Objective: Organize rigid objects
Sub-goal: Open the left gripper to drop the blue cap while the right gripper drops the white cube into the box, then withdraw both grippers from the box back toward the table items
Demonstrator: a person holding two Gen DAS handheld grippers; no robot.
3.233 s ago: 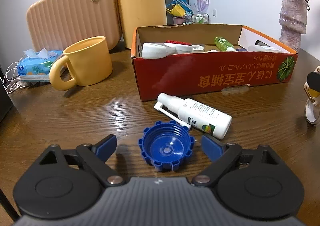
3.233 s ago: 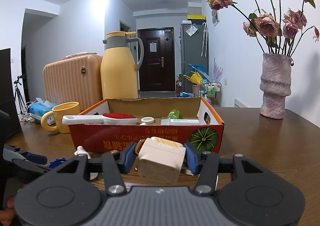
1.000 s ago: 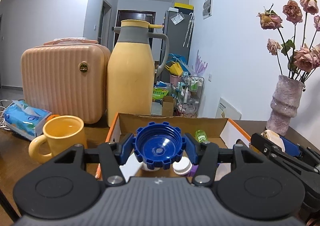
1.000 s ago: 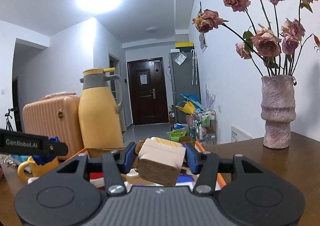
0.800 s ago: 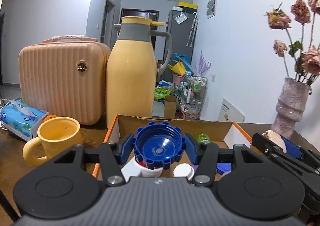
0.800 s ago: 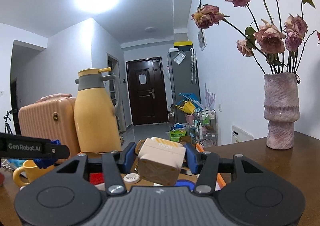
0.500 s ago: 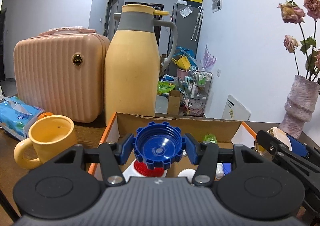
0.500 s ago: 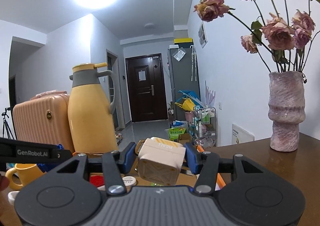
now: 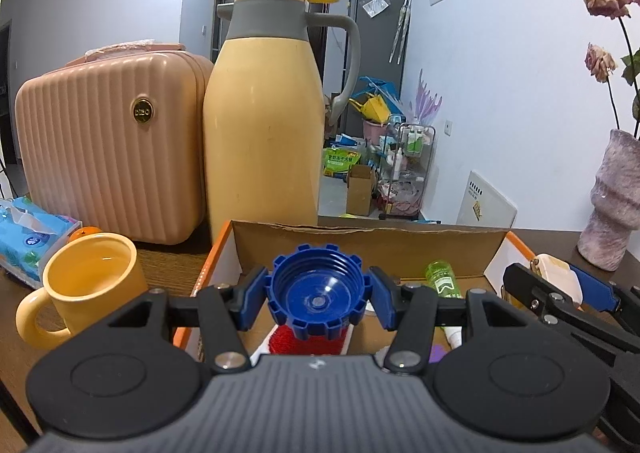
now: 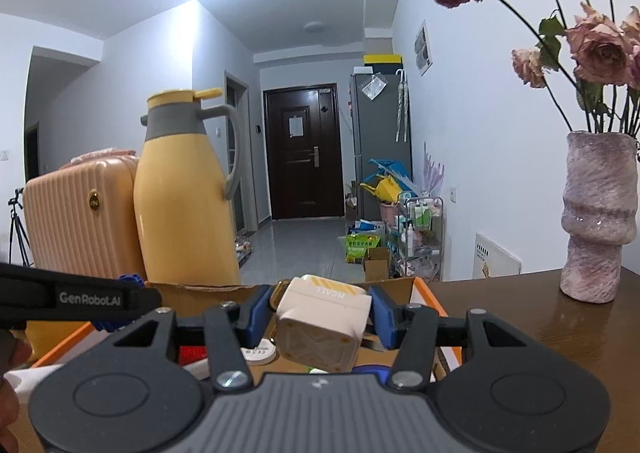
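Left tongs [image 9: 318, 303]: blue pads part-way closed and pressed on a blue plastic cap [image 9: 317, 297], round, notched rim, threaded inside, hollow side facing the camera. The cap is held above the cardboard box [image 9: 368, 243], which is open-topped with a plain brown inside and orange edges. In the box under the cap lies a red bristly brush head [image 9: 298, 343]; a green clear bottle [image 9: 440, 277] lies at 3 o'clock of the cap. The left tongs point slightly down over the box's near-left part. Right tongs [image 10: 320, 319]: pads likewise part-way closed and clamped on a cream plastic block [image 10: 322, 327], boxy with rounded corners, a moulded X on its near face and yellow stripes on top, tilted. It hangs over the right part of the same box; a white round lid [image 10: 260, 353] lies in the box at 8 o'clock of the block. The right tongs point close to level. In the left wrist view they enter from 3 o'clock, level with the box's right wall. Behind the box stand a smooth yellow jug [image 9: 262, 125] with a grey collar and a ribbed peach case [image 9: 108, 141]. On the wooden desk [image 10: 540, 329] a glossy yellow mug [image 9: 86, 289] stands at 9 o'clock of the box, and a rough mauve vase [image 10: 598, 221] at 3 o'clock.
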